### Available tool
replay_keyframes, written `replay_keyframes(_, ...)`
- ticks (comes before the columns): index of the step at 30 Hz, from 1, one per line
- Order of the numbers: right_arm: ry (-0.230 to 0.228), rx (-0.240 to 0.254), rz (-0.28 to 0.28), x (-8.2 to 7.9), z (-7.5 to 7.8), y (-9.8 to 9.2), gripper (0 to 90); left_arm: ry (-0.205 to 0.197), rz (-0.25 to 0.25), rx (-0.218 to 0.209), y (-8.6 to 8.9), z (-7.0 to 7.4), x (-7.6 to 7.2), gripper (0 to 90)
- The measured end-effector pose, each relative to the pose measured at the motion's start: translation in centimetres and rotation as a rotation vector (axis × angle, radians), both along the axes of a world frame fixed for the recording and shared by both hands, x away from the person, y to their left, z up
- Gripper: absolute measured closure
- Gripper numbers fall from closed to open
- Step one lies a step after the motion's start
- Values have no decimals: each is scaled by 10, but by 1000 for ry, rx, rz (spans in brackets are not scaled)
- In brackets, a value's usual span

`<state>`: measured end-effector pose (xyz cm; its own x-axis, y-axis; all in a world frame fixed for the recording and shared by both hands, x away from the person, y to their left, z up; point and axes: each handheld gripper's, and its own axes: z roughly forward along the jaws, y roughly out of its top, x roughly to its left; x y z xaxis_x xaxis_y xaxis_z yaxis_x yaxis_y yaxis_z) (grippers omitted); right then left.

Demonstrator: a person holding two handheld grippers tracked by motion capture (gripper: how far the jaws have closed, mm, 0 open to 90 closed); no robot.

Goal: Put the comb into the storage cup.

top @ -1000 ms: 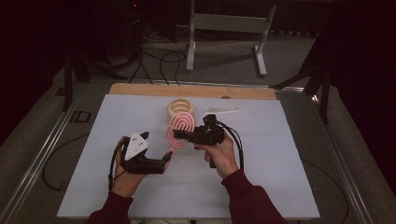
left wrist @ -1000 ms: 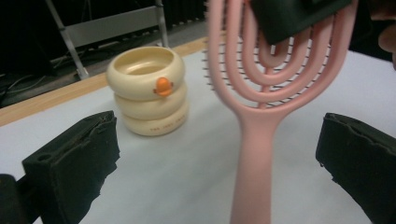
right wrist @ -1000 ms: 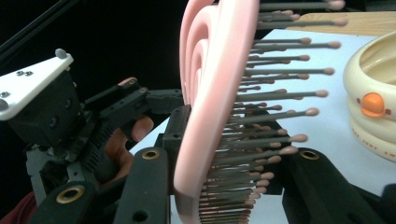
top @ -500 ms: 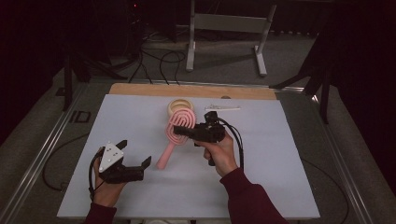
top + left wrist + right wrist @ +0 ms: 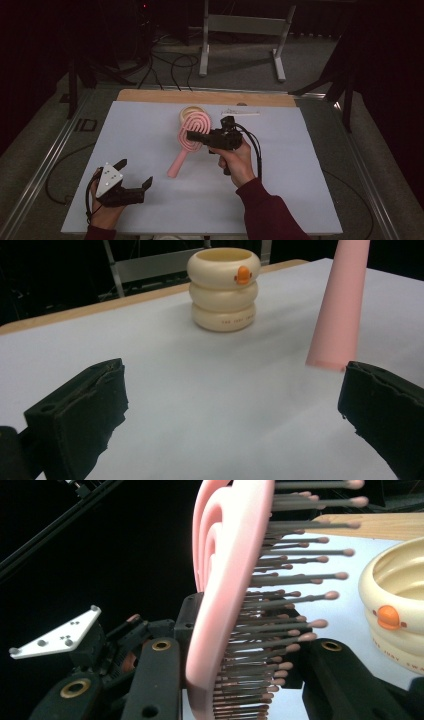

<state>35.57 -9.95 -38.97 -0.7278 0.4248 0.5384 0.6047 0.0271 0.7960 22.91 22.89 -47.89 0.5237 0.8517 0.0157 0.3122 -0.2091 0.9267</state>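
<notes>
clamping the pink hairbrush (image 5: 188, 136) by its head in the right gripper (image 5: 200, 138), frame centre, handle tip down on the table (image 5: 300, 190); left gripper (image 5: 134, 175) spread wide, empty, lower left; apparently lifted, placement pending.

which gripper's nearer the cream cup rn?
Right. The right gripper is shut on the pink brush just in front of the cup. The left gripper sits open near the table's front-left corner, well away from it.
</notes>
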Motion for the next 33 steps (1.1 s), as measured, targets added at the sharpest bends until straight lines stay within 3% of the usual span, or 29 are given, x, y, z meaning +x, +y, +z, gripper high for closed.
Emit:
replay_keyframes(12, -2, 0, -38, 4, 6, -5, 639, -26, 26, -26, 7, -6, -2, 2)
replay_keyframes(19, -2, 5, -46, 9, 10, -6, 639, -36, 69, -12, 6, -11, 1, 2)
replay_keyframes(23, 3, -3, -51, 11, 10, -6, 639, -53, 79, -8, 7, -10, -1, 3)
replay_keyframes(33, 11, -5, -40, 14, 8, 2, 638, -50, 86, -4, 7, -12, -3, 2)
